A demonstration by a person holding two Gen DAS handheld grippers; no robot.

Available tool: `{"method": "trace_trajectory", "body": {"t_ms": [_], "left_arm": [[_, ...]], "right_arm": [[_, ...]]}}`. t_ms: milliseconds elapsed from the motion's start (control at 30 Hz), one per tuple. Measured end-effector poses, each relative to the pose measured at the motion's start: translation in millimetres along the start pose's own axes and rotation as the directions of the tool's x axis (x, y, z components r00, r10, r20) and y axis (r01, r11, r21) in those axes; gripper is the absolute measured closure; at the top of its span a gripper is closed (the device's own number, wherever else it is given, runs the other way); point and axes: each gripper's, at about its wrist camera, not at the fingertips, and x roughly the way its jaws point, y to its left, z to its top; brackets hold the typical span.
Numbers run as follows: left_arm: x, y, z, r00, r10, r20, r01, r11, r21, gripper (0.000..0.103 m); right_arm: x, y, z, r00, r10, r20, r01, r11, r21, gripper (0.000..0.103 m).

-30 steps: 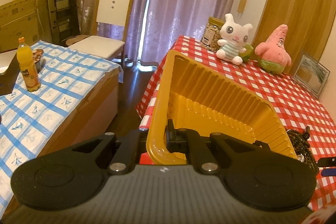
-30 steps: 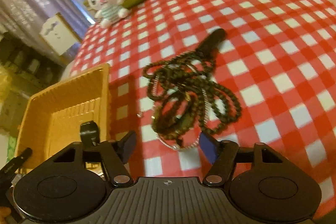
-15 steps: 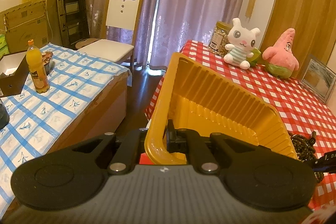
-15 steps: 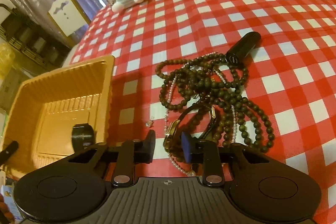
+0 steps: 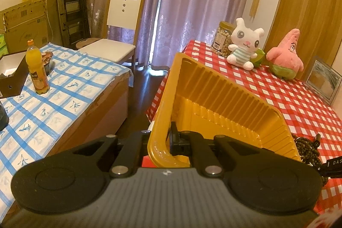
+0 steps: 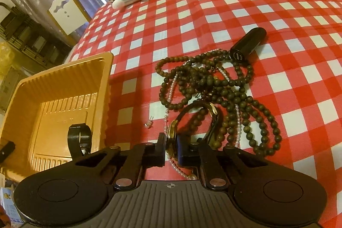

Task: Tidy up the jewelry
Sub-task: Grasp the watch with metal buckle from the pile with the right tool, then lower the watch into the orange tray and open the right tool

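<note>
While the left hand-held gripper (image 5: 168, 140) stays clamped on the near rim of the yellow tray (image 5: 224, 112), the right hand-held gripper (image 6: 172, 150) has come down onto the jewelry heap and its jaws have just been closing; a second ago they stood wide above it. They now pinch the gold-edged face of a watch (image 6: 192, 121), black strap looping away from the jaws. Judgement: grasp looks made, lift and transfer to tray next.

Tray: sits on the desk (image 6: 213, 3) left of the heap, near its edge, held tilted. Contents: one black ring-shaped clip (image 6: 80, 136); otherwise bare.

Beside the watch: dark bead strands (image 6: 213, 82) tangled with a pearl string (image 6: 171, 87), which may drag along. A black tube (image 6: 248, 44) lies beyond the beads; a small earring (image 6: 148, 124) between watch and tray.
</note>
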Motion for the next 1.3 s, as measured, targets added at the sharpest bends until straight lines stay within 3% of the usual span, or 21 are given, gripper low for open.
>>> {"method": "trace_trajectory", "body": {"t_ms": [233,467,667,800,967,1300], "left_arm": [[-0.4,-0.5,0.1,1.000,-0.004,-0.001,0.004,1.000,0.002,0.098],[-0.5,-1.3,0.3,1.000,-0.011,-0.002,0.011,1.000,0.003,0.098],[1.0,1.1,-0.3,1.000,-0.022,-0.007,0.022,1.000,0.002,0.098],[0.6,1.9,0.0,1.000,-0.030,-0.006,0.030,1.000,0.002,0.098],[1.4,3.1,0.3,0.999,-0.034,-0.008,0.034,0.999,-0.003,0.098],[4.4,4.9,1.9,0.999,-0.042,-0.018,0.042,0.999,0.001,0.098]], "right_arm": [[-20.0,-8.3,-0.4,0.999,0.024,0.046,-0.026,0.999,0.045,0.094],[-54.7,22.6,5.7,0.984,0.141,0.108,-0.139,0.990,-0.023,0.094],[-50.0,87.1,4.7,0.957,0.289,0.038,-0.280,0.947,-0.156,0.094],[-30.2,119.9,-1.1,0.943,0.331,-0.029,-0.329,0.922,-0.204,0.094],[-1.1,142.1,-7.0,0.940,0.326,-0.102,-0.341,0.913,-0.224,0.094],[40.9,157.1,-28.8,0.954,0.236,-0.186,-0.279,0.925,-0.259,0.094]]}}
